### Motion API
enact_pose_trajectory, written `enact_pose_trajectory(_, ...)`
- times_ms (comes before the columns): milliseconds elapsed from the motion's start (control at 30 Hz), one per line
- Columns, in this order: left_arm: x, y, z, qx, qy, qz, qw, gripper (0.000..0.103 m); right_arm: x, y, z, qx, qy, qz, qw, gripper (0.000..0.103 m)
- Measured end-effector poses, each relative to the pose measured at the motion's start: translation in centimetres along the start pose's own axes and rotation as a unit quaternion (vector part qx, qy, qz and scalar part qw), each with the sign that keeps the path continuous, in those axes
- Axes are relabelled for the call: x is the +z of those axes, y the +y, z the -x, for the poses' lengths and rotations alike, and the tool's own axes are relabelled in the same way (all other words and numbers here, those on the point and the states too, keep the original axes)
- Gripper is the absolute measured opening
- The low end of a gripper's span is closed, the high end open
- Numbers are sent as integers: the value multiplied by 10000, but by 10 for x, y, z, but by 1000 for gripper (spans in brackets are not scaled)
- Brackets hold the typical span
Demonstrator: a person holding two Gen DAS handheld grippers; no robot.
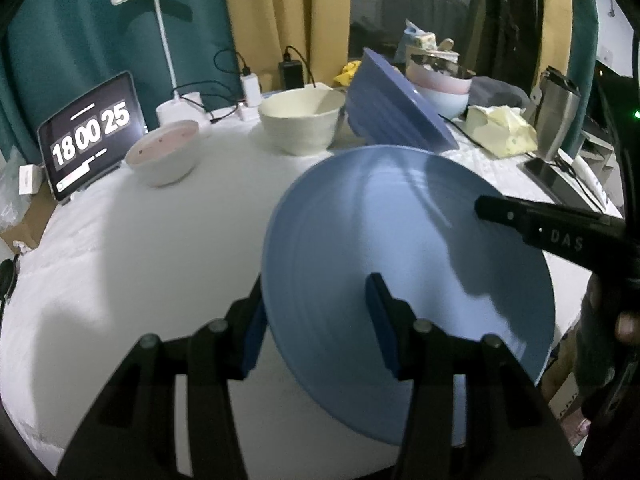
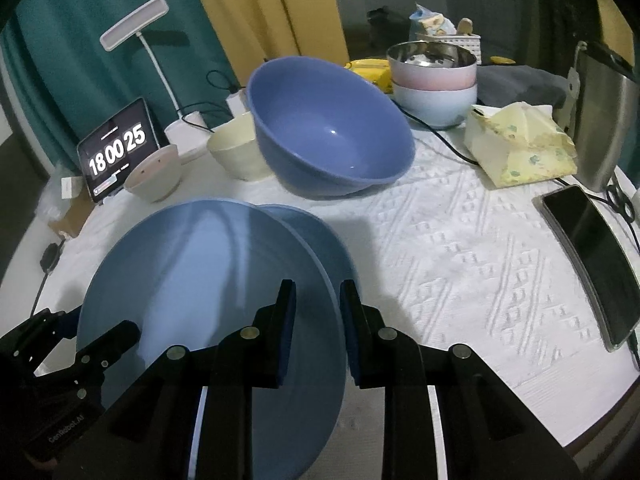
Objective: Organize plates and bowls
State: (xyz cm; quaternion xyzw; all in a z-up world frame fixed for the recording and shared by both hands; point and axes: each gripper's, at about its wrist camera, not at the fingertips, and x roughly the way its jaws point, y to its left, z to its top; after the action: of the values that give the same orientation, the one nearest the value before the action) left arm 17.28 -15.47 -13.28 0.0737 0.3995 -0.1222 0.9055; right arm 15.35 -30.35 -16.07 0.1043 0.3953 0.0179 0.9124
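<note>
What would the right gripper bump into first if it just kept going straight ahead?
Probably the big blue bowl. The right gripper straddles the rim of the tilted light blue plate, which it would carry along; beyond it lies bare white tablecloth, then that bowl. Depth is hard to judge through the fisheye.

Behind your white-clothed table (image 2: 460,248) hang teal (image 1: 80,48) and mustard curtains (image 1: 280,12) (dim room); perhaps a dark window (image 1: 408,12).
</note>
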Motion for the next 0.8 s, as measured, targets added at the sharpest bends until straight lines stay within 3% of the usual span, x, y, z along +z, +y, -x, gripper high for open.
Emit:
enact_pose_trajectory(333, 15, -23, -19, -195, 79, -88, 9997, 49, 10, -25, 0, -235, 23, -65, 9997, 25)
enact_pose_trajectory(800, 20, -20, -37, -63, 235, -116, 9996, 50, 13, -32, -13, -212, 139, -118, 9996, 26)
